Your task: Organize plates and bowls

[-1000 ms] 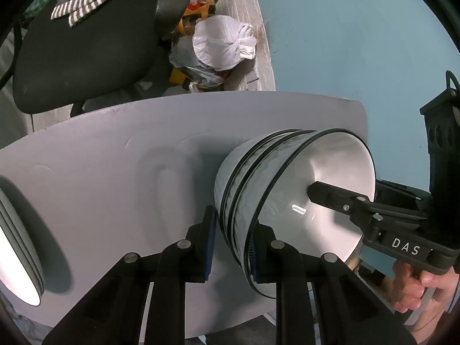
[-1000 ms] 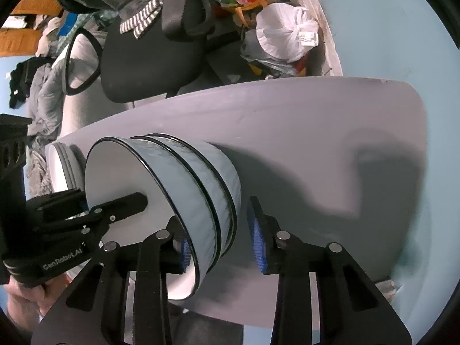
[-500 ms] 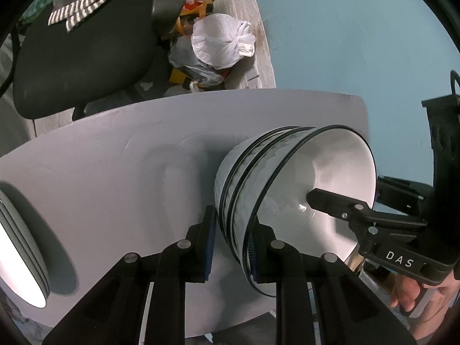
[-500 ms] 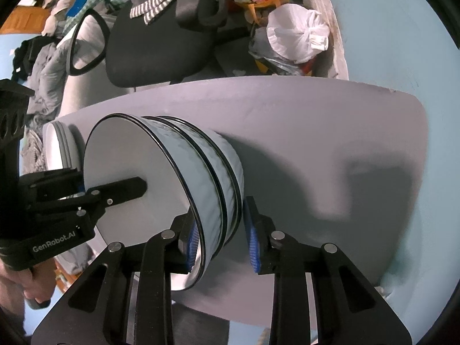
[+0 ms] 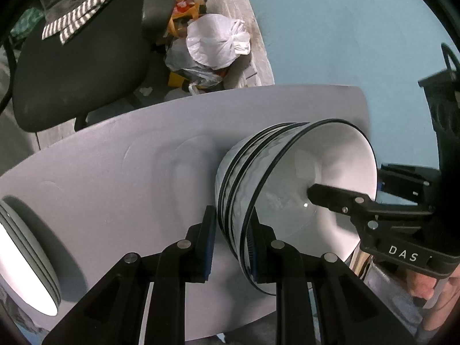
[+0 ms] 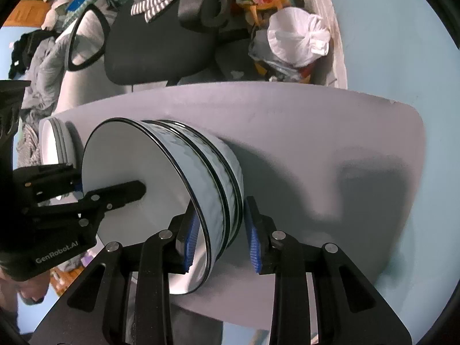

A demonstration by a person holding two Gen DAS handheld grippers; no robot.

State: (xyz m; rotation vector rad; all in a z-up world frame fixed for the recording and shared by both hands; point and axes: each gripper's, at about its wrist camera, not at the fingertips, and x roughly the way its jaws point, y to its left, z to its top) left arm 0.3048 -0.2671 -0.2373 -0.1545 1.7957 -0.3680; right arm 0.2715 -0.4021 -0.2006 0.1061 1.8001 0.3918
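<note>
Around us the room is cluttered: a black office chair (image 5: 74,66) with a striped cloth on it, a knotted white plastic bag (image 5: 215,43) on the floor by the pale blue wall. In front lies the grey surface (image 5: 120,172), and on it, toward its right end in the left wrist view, sits a nested stack of three bowls (image 5: 258,189), white with dark rims. A stack of plates (image 5: 26,261) rests at the surface's far left edge, well apart from the bowls.

We have both tools on the bowl stack, on opposite sides of its rim. The left gripper (image 5: 230,247) has its jaws clenched across the wall of the stack, one pad outside and one inside the top bowl. The right gripper (image 6: 222,241) straddles the opposite wall; its inner pad lies against the bowl, but its outer pad appears to stand just clear, so we judge that grip not yet firm.

To do this step well, we should close the right jaws fully before lifting, keep both hands level with each other so the bowls stay nested, and move slowly, since glazed rims can slip between pads.
</note>
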